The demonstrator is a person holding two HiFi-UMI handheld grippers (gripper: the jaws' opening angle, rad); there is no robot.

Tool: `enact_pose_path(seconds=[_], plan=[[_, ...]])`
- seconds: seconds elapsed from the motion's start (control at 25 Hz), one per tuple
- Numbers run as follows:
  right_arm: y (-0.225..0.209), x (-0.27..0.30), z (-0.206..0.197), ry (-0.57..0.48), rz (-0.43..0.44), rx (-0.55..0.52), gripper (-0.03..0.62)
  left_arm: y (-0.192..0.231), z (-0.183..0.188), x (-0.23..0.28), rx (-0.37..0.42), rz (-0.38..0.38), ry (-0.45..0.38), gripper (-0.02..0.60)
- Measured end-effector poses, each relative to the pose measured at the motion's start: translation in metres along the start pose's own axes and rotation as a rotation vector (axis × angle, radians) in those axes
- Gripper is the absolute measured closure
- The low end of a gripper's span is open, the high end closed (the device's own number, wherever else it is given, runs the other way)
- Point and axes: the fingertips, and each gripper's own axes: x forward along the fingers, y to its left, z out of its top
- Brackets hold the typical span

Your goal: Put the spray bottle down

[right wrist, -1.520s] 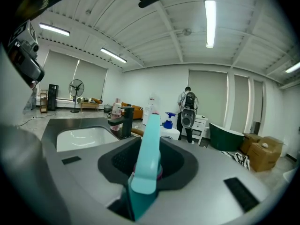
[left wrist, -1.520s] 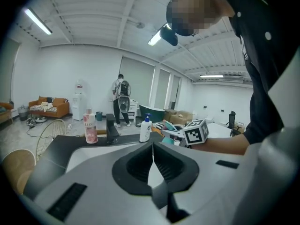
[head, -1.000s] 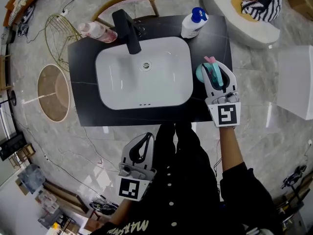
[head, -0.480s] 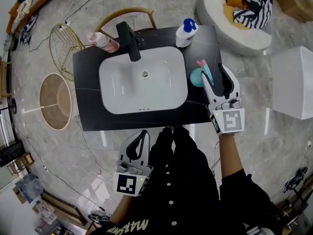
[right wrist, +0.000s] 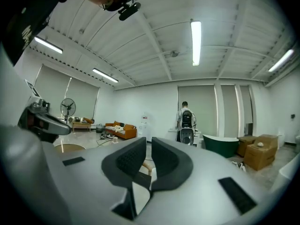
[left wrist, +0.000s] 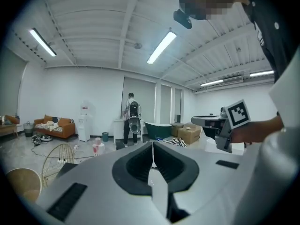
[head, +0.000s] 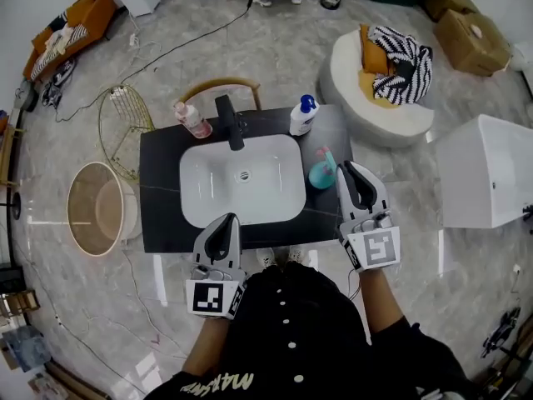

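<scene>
The teal spray bottle point(head: 321, 172) with a pink trigger stands upright on the black counter point(head: 160, 211), right of the white sink point(head: 191, 192). My right gripper point(head: 353, 172) hovers just right of the bottle, apart from it. Its jaws are closing, a narrow gap still shows between them in the right gripper view point(right wrist: 148, 146), and nothing is in it. My left gripper point(head: 226, 222) is over the counter's front edge, shut and empty, its tips touching in the left gripper view point(left wrist: 153, 146).
A black faucet point(head: 229, 120), a pink bottle point(head: 192, 120) and a white bottle with a blue cap point(head: 303, 117) stand along the counter's back. A round basket point(head: 96, 208) and a wire basket point(head: 123, 127) sit left, a white box point(head: 487, 182) right.
My right gripper let go of the spray bottle, which now stands free on the counter. Both grippers rose and drew back toward me, and the whole view pulled up and away.
</scene>
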Motion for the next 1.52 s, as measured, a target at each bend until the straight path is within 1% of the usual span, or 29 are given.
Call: enact_pose_path(seconds=[0.12, 0.32, 0.48, 0.64, 0.84, 1.0, 1.12, 1.24, 1.52], plan=[[0.007, -0.008, 0.017, -0.016, 0.020, -0.013, 0.580, 0.006, 0.016, 0.004, 0.033, 0.006, -0.056, 0.566], [0.011, -0.021, 0.034, -0.027, 0.035, -0.029, 0.595, 0.013, 0.032, 0.005, 0.053, -0.003, -0.095, 0.566], [0.005, -0.031, 0.045, -0.050, 0.011, -0.031, 0.599, 0.018, 0.049, 0.007, 0.065, -0.014, -0.136, 0.566], [0.000, -0.038, 0.047, -0.061, -0.024, -0.034, 0.599, 0.018, 0.062, 0.008, 0.085, -0.023, -0.166, 0.566], [-0.001, -0.037, 0.049, -0.071, -0.022, -0.028, 0.599, 0.016, 0.070, 0.008, 0.090, -0.020, -0.183, 0.566], [-0.001, -0.032, 0.053, -0.053, -0.032, -0.026, 0.599, 0.015, 0.073, 0.007, 0.088, -0.016, -0.191, 0.566], [0.004, -0.029, 0.056, -0.060, -0.006, -0.039, 0.599, 0.016, 0.074, 0.006, 0.087, -0.007, -0.189, 0.566], [0.007, -0.027, 0.055, -0.069, 0.010, -0.029, 0.599, 0.018, 0.073, 0.005, 0.087, 0.002, -0.187, 0.565], [0.013, -0.021, 0.043, -0.065, 0.045, -0.035, 0.599, 0.019, 0.076, 0.003, 0.087, 0.017, -0.206, 0.566]])
